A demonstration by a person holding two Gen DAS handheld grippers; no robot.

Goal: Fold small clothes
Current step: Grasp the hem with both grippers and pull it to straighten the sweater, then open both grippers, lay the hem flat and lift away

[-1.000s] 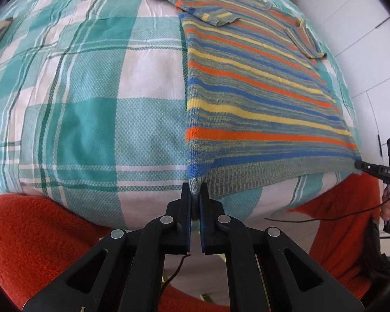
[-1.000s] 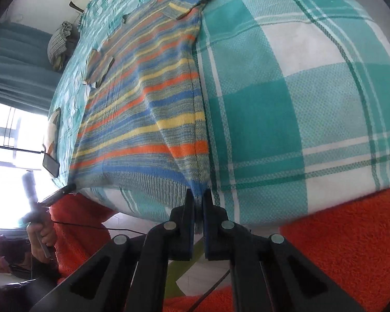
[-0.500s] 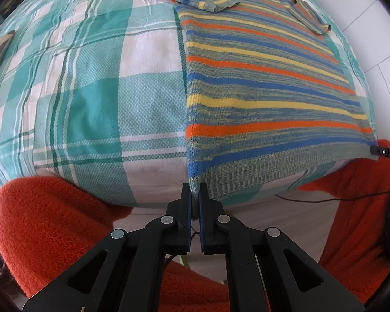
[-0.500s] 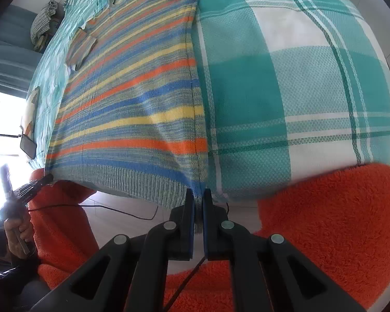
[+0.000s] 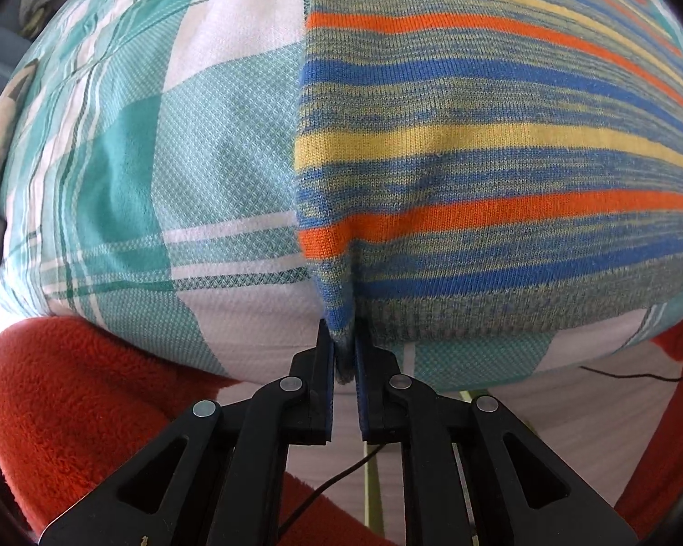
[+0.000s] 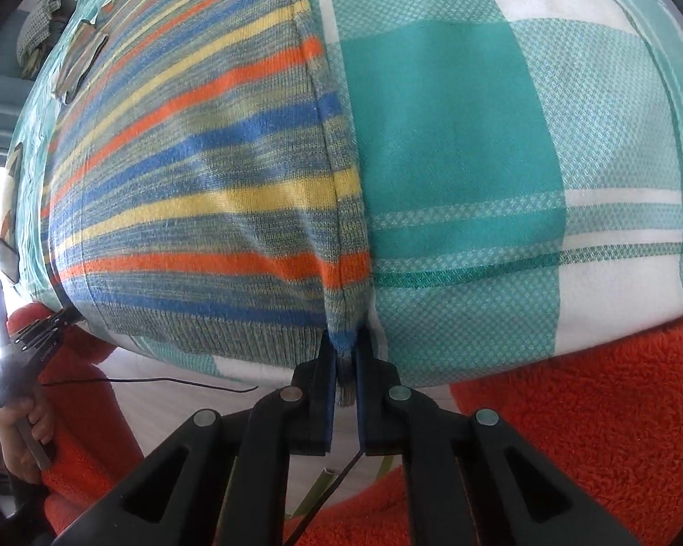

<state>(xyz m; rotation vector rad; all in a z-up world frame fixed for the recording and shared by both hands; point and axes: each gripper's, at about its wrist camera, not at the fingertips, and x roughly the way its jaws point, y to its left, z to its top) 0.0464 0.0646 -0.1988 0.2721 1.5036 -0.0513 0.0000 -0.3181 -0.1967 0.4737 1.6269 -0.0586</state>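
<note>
A striped knit sweater (image 5: 501, 145) in orange, blue, yellow and grey lies flat on a teal-and-white plaid bedspread (image 5: 127, 150), its ribbed hem at the near edge of the bed. My left gripper (image 5: 344, 341) is shut on the hem's left corner. My right gripper (image 6: 345, 346) is shut on the hem's right corner; the sweater (image 6: 196, 173) stretches away to the left in that view. The left gripper (image 6: 36, 336) also shows at the far left of the right wrist view, held in a hand.
An orange fleece blanket (image 5: 68, 405) hangs below the bed edge on both sides (image 6: 592, 409). A thin black cable (image 6: 159, 382) runs over the pale floor under the hem. A small dark object (image 6: 5, 250) lies at the bedspread's (image 6: 455, 136) far left.
Both grippers have moved forward toward the bed while still holding the hem corners; the sweater now fills much more of each view and the hem corners bunch slightly at the jaws.
</note>
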